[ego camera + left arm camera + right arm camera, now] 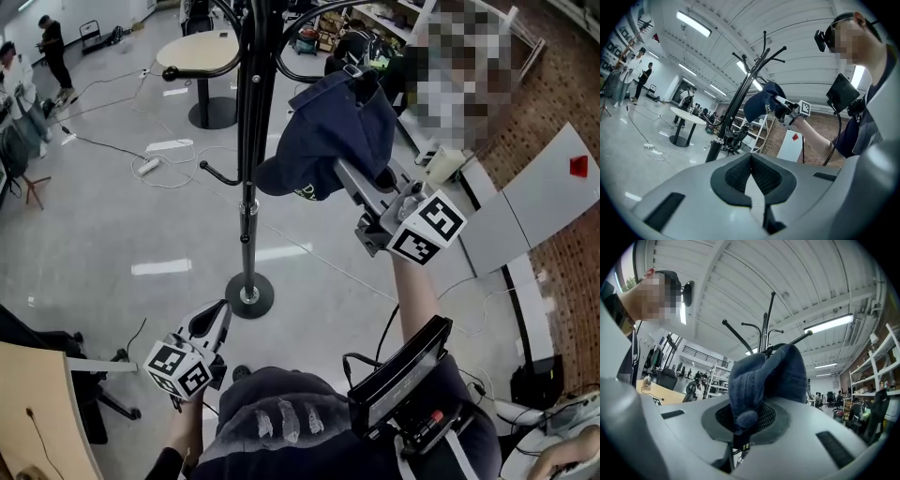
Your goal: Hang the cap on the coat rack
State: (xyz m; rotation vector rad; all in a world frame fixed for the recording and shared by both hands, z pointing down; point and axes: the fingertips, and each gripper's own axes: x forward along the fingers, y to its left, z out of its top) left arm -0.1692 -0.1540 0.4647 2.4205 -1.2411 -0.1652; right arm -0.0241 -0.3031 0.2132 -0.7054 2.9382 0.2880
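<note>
A black coat rack point(248, 141) stands on a round base point(248, 295), and its curved hooks spread out at the top. My right gripper point(349, 178) is shut on a navy cap point(328, 136) and holds it up just right of the pole, beneath one arched hook. In the right gripper view the cap point(766, 376) bunches between the pads of the right gripper point(746, 420), with a hook arm point(797, 339) close above it; I cannot tell if they touch. My left gripper point(222, 311) hangs low, shut and empty, and its tips point(752, 155) point at the rack point(740, 98).
A round table point(199, 52) stands behind the rack, and a cable with a power strip point(150, 166) lies on the floor. People stand far left point(52, 47). A wooden desk corner point(37, 403) is at lower left. White panels point(562, 178) and shelves line the right wall.
</note>
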